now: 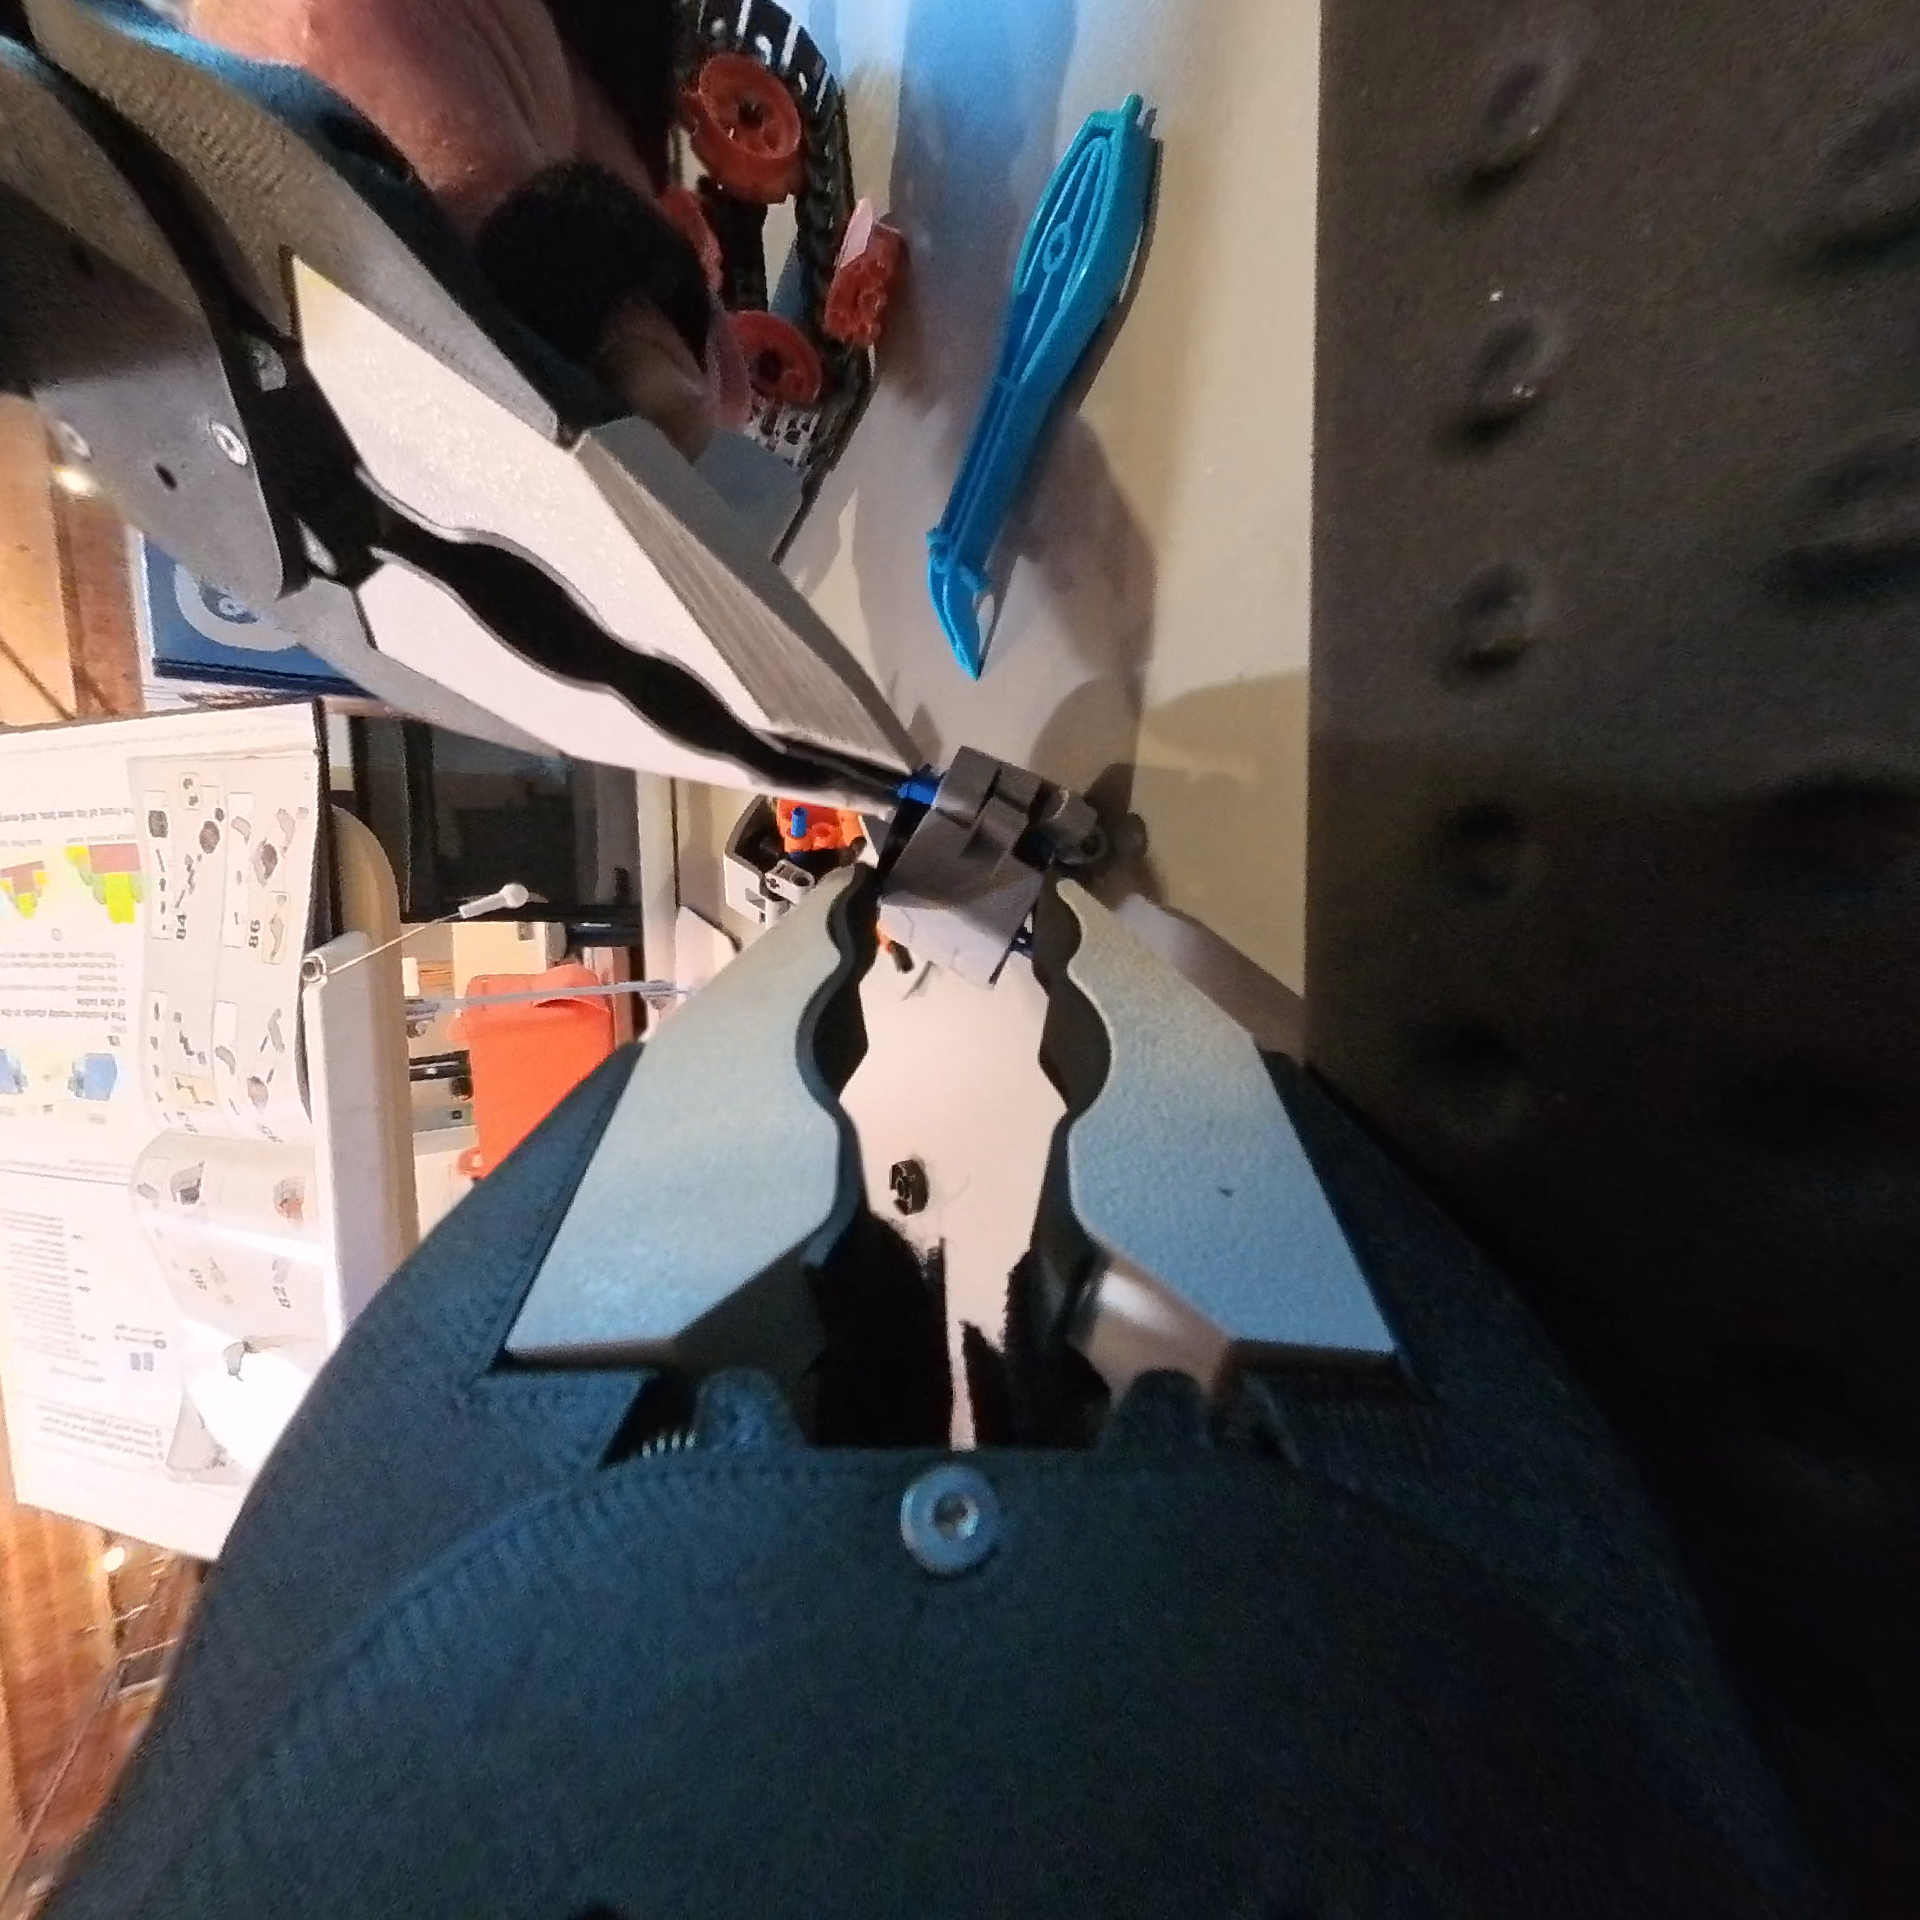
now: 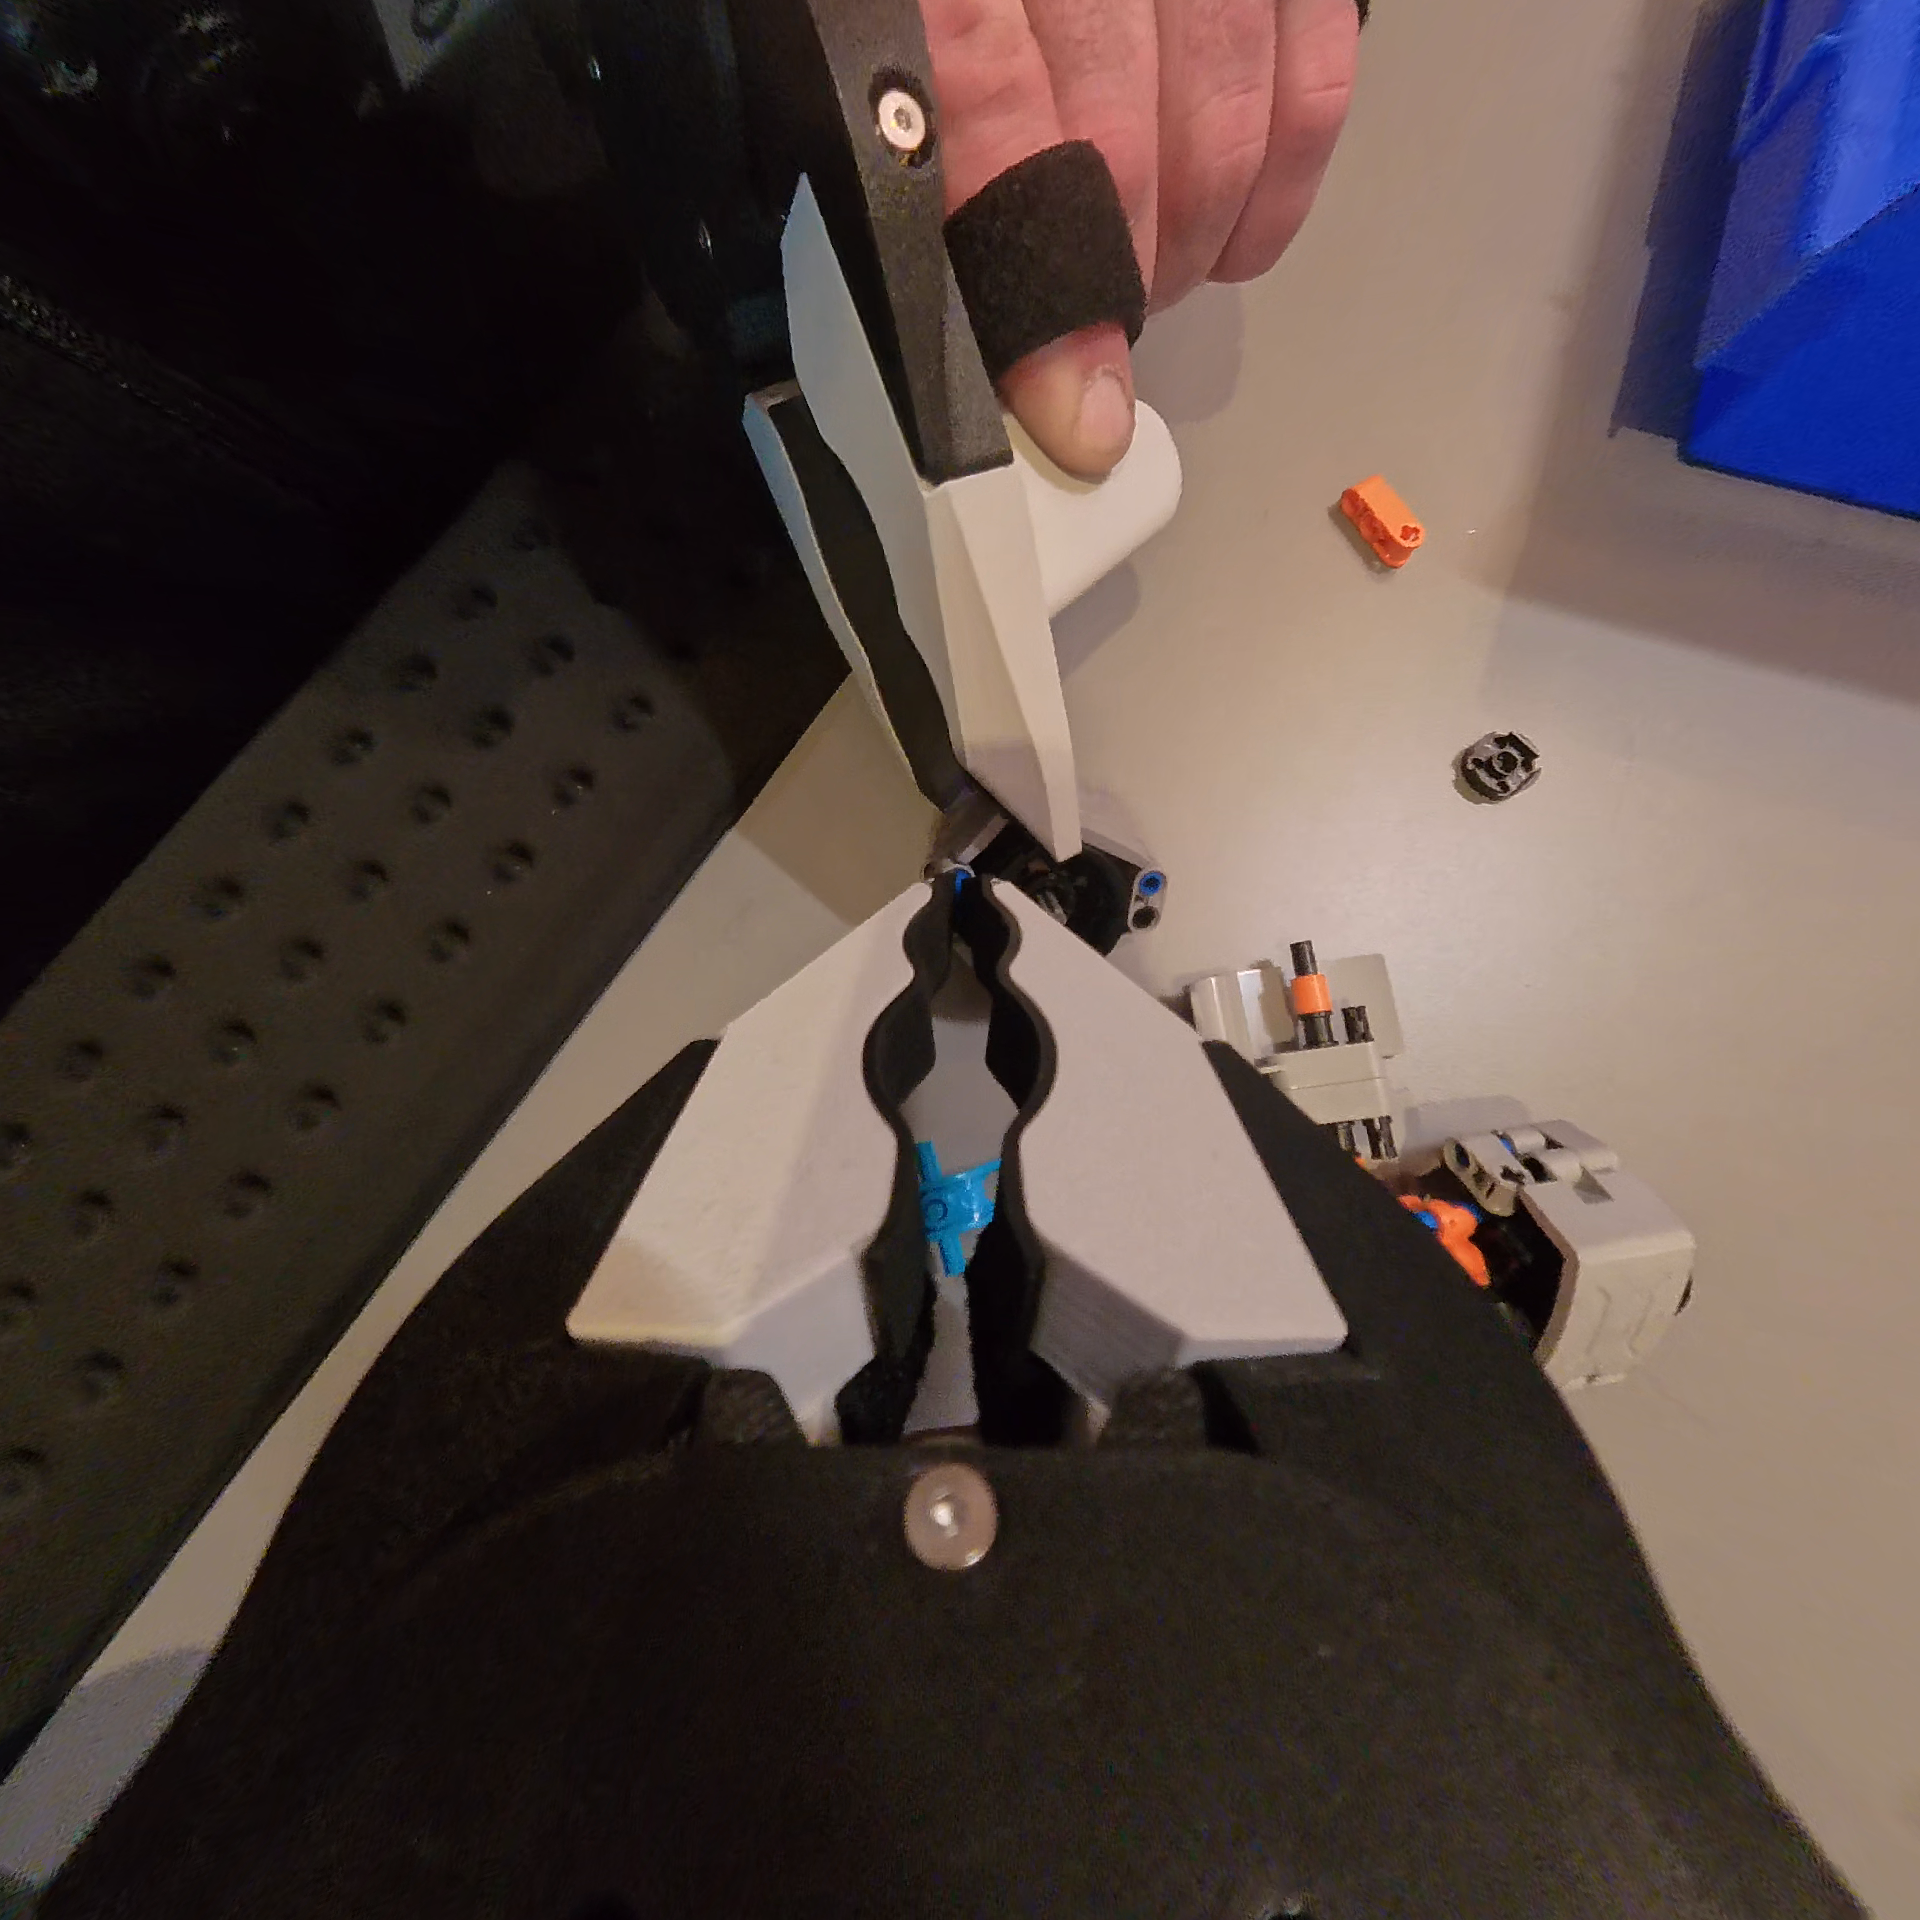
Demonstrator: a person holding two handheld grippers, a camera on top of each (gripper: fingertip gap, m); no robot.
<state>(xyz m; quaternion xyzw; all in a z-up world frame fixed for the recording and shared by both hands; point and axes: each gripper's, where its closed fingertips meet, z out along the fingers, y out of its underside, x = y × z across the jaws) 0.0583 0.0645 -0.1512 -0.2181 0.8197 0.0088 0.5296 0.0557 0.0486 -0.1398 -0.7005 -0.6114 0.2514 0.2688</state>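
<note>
My left gripper [image 1: 948, 902] is shut on a small grey brick assembly [image 1: 977, 842] and holds it over the pale table [image 1: 935, 468]. My right gripper [image 1: 902, 781] reaches in from the upper left, its tip touching that assembly with a small blue pin [image 1: 916, 792]. In the right wrist view my right gripper [image 2: 966, 891] is shut on the blue pin [image 2: 961, 883]. The left gripper [image 2: 1003, 826] comes down from above, pinching the grey and black assembly [image 2: 1101, 899]. The pin meets the assembly's side. A hand [image 2: 1132, 156] holds the left gripper.
A light-blue separator tool [image 1: 1049, 343], a black track with orange wheels [image 1: 774, 208] and an instruction booklet [image 1: 156, 1039] lie nearby. A black perforated board [image 2: 312, 935] borders the table. A larger grey model [image 2: 1507, 1195], an orange connector [image 2: 1382, 520] and a dark round piece [image 2: 1496, 764] lie to the right. My two grippers' fingertips are within a few centimetres of each other. From either gripper's tips it is about 12 cm to the dark round piece [image 2: 1496, 764].
</note>
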